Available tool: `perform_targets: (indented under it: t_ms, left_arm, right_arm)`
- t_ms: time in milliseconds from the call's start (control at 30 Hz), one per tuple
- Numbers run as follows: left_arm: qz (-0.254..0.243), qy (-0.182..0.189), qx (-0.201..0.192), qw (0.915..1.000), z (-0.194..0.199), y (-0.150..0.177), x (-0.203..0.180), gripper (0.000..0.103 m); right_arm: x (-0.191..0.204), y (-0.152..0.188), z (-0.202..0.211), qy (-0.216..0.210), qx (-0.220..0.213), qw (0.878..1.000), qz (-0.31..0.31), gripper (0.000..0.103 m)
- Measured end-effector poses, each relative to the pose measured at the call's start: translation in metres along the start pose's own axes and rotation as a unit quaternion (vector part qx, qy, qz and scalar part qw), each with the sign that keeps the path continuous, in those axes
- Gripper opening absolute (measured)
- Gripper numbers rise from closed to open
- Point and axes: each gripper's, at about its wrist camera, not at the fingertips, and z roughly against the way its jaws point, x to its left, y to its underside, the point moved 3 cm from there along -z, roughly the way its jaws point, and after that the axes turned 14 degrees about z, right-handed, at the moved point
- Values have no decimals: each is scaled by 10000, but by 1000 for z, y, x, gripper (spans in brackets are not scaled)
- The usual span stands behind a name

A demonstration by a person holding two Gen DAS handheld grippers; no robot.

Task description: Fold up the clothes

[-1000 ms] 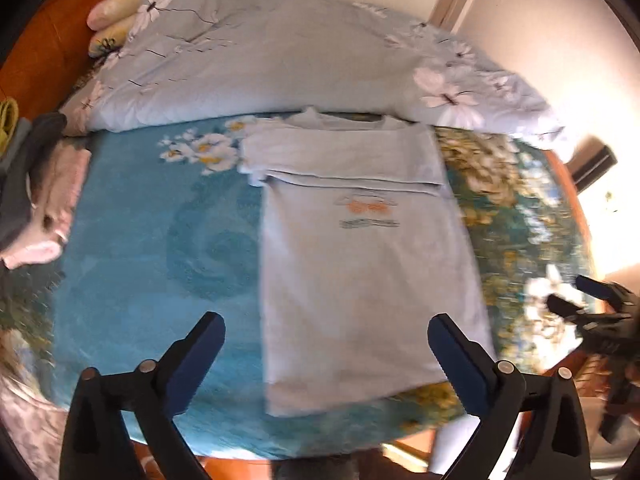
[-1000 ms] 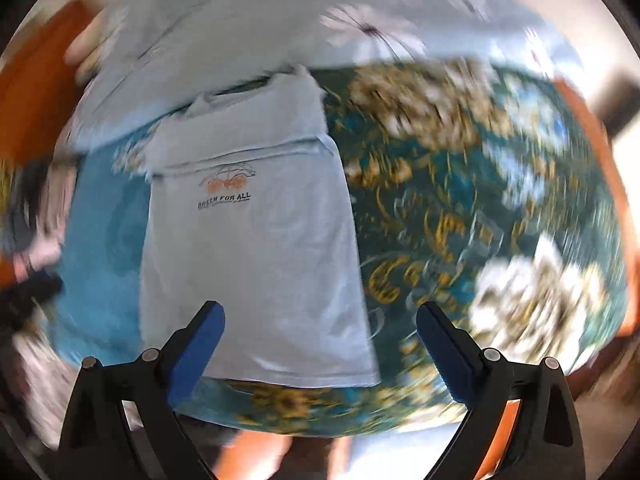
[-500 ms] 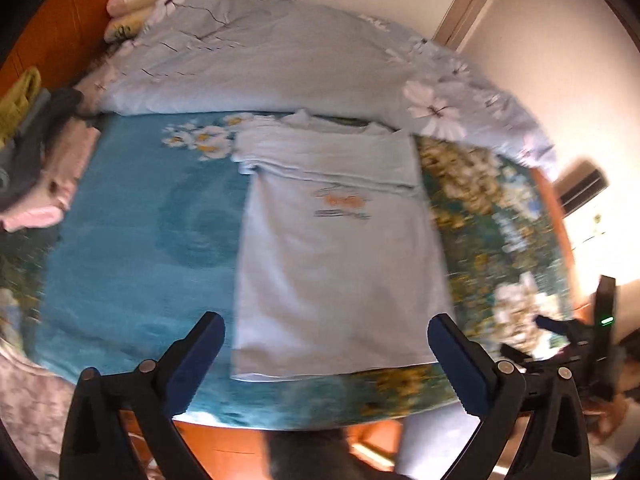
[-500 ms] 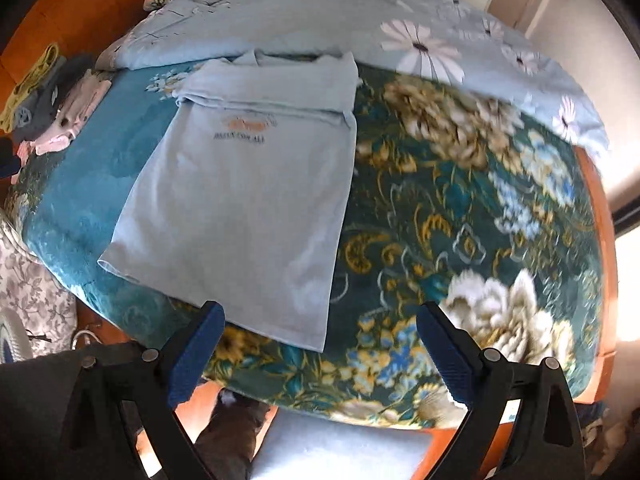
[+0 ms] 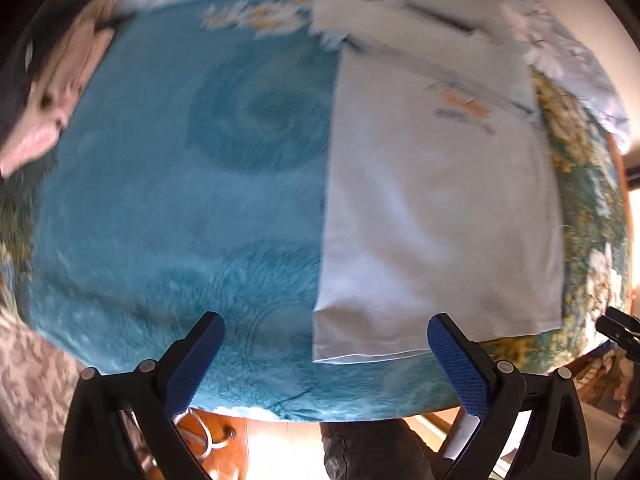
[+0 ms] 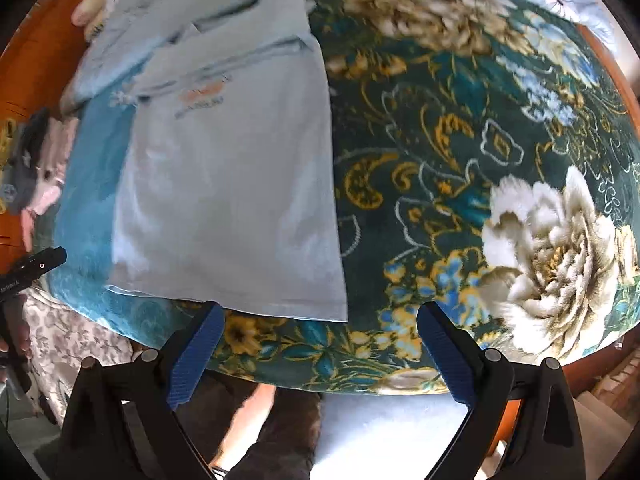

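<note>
Pale blue shirt (image 5: 436,216) flat on the blanket (image 5: 180,208), sleeves folded in, collar at the far side, hem toward the near bed edge. No containers in sight; nothing holding anything but the bed itself.

Left gripper (image 5: 324,354) above the near edge, jaws wide, empty, the shirt's near left corner between the blue pads (image 5: 456,360). Whether touching the cloth, cannot tell.

Right gripper (image 6: 320,340) also wide and empty, the shirt's near right corner (image 6: 340,312) just past the fingertips.

Seen from the left wrist only: plain teal swirl part of the blanket left of the shirt, the right gripper's tip at the far right margin. A pink and dark clothes pile (image 5: 48,92) at the far left, blurred.

Seen from the right wrist only: dark green flowered part of the blanket (image 6: 480,160) right of the shirt, with a big white bloom (image 6: 552,252); person's legs (image 6: 256,420) below the bed edge; tip of the left gripper at the left margin; wooden headboard (image 6: 36,60) upper left.
</note>
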Motion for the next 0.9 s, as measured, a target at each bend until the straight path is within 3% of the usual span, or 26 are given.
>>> perform_targets:
  t_ms: [200, 300, 400, 467, 700, 800, 833, 867, 900]
  left_arm:
    - [47, 180, 395, 9990, -35, 7, 8, 98]
    - [98, 408, 637, 9971, -49, 9, 11, 98]
    - [243, 649, 884, 9937, -61, 8, 15, 88]
    - [360, 715, 1050, 9912, -68, 7, 18, 76]
    - [458, 810, 1343, 9866, -77, 8, 25, 64]
    - [443, 775, 1541, 9840, -79, 14, 23, 48]
    - [447, 761, 1630, 9827, -80, 17, 22, 40]
    - [455, 753, 1710, 9813, -81, 19, 21, 30]
    - [486, 774, 1818, 9791, -82, 22, 19, 25]
  right_arm:
    - [-12, -2, -36, -202, 594, 9970, -446, 97]
    - [-18, -1, -50, -393, 686, 9943, -715, 94]
    - [-21, -1, -61, -584, 755, 9919, -836, 78]
    - [-23, -1, -69, -686, 812, 9904, -880, 64]
    - [-30, -6, -87, -1054, 829, 9837, -1195, 56]
    - [-27, -3, -90, -1078, 893, 9829, -1194, 44]
    - [-25, 0, -90, -1127, 915, 9819, -1218, 36]
    - [-24, 2, -90, -1166, 959, 9806, -1250, 21]
    - [-23, 4, -90, -1214, 996, 9792, -1285, 16]
